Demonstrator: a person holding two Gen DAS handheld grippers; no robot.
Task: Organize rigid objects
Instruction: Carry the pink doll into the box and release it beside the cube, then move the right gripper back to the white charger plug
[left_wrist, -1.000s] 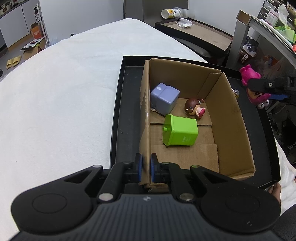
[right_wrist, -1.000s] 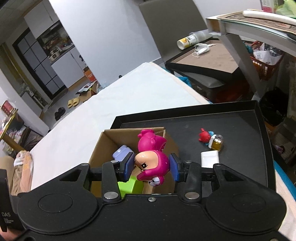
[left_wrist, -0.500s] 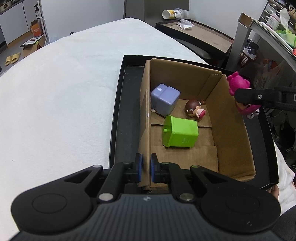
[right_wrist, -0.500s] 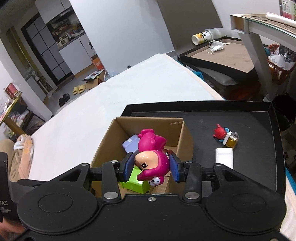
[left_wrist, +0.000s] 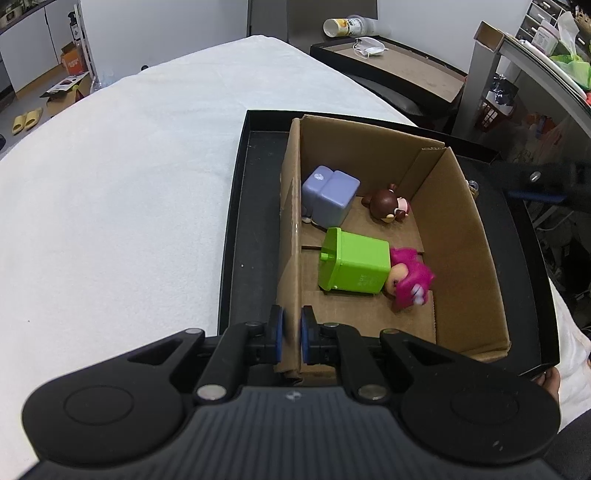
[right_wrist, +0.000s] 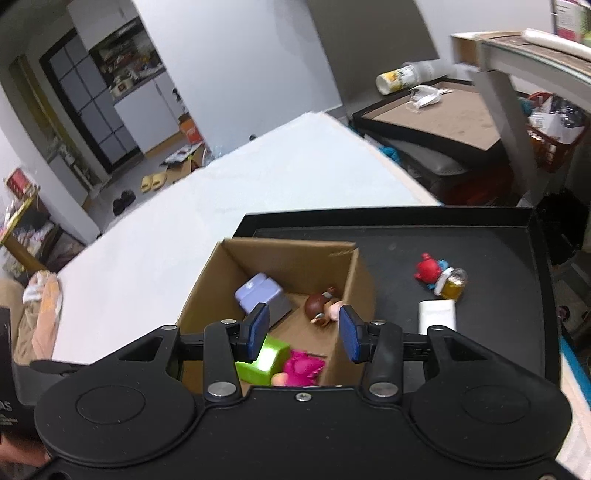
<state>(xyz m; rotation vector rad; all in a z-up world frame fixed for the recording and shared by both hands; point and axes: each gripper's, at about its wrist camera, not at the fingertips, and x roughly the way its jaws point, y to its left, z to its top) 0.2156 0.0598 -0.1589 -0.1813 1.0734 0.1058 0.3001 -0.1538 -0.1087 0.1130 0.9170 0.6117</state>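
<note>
Left tongs (left_wrist: 291, 334): clenched on the box (left_wrist: 458, 236) wall.
Right tongs (right_wrist: 303, 328): released, empty, above the box.
Pink doll (left_wrist: 408, 282): below the right tongs, touching the green bin (left_wrist: 354, 266).

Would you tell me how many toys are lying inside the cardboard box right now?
4: a lavender block toy at the far left, a brown figure beside it, a green bin toy nearer, and a pink figure against its right side. Smaller items behind them could be hidden.

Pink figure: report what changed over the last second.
The right gripper let go of the pink figure; it now lies in the cardboard box beside the green bin. Its jaws stand empty above. The left gripper stays clamped on the box wall; the other toys are unmoved.
</note>
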